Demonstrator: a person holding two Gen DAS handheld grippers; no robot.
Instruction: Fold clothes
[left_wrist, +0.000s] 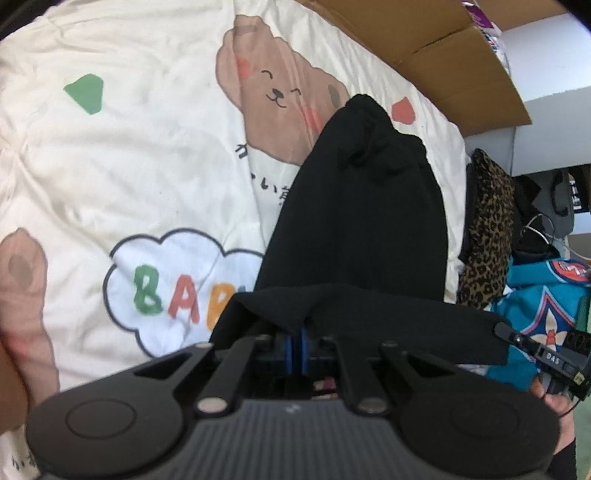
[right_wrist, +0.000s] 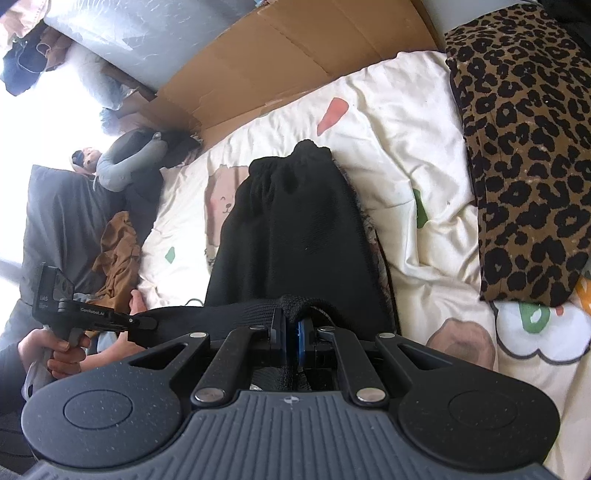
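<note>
So from the left wrist, the left gripper (left_wrist: 298, 334) is clamped on the black garment (left_wrist: 354, 229)'s near hem, lying along the bear-print duvet (left_wrist: 110, 155). Right wrist: right gripper (right_wrist: 291, 325) pinches the same hem, mid-fold I'd guess. Next, carry it toward the far end.

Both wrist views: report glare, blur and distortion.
Left wrist view: fisheye bends the box; black garment shows little fold detail; gripper body in the foreground is soft. Right wrist view: window glare blows out the upper left; leopard cloth sharp; dark corners vignette.
</note>
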